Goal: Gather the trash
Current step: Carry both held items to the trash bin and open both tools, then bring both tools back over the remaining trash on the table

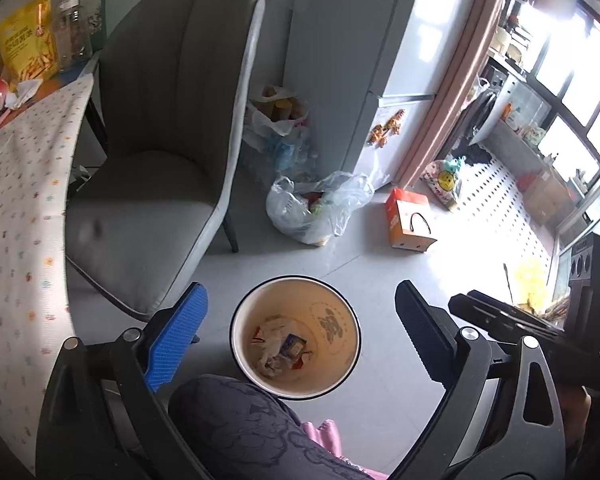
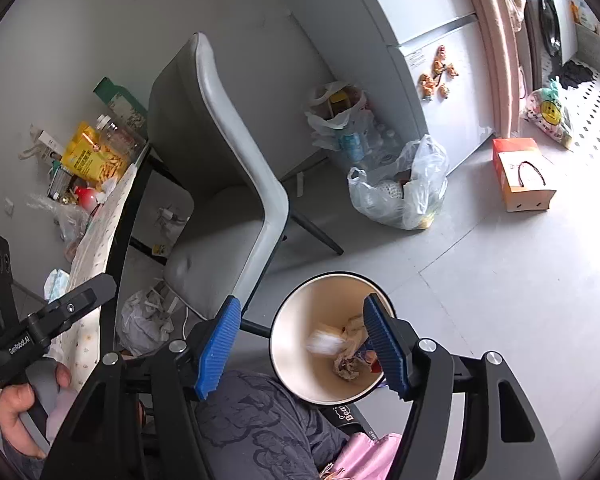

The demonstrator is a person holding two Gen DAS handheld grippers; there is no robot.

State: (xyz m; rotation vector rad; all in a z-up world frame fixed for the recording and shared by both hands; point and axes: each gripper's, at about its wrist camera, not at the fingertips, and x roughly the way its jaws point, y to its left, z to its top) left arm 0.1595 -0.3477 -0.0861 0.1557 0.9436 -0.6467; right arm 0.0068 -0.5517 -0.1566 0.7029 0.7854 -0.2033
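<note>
A round waste bin (image 1: 260,304) with a cream inside stands on the grey floor by a person's knee (image 1: 236,420). Crumpled wrappers (image 1: 280,348) lie at its bottom. My left gripper (image 1: 302,289) hangs above the bin's rim, open wide with nothing between its jaws. In the right wrist view my right gripper (image 2: 300,300) is also open and empty over the same bin (image 2: 300,320). A blurred white scrap (image 2: 322,342) shows inside it beside the wrappers (image 2: 348,360). Each view catches the other gripper's black finger (image 1: 484,306) (image 2: 80,296) at its edge.
A grey padded chair (image 1: 160,140) stands just behind the bin, beside a table with a dotted cloth (image 1: 16,220). Filled clear plastic bags (image 1: 316,208) and an orange box (image 1: 408,216) sit on the floor near the fridge (image 1: 380,80). A crumpled white bag (image 2: 144,320) lies under the table.
</note>
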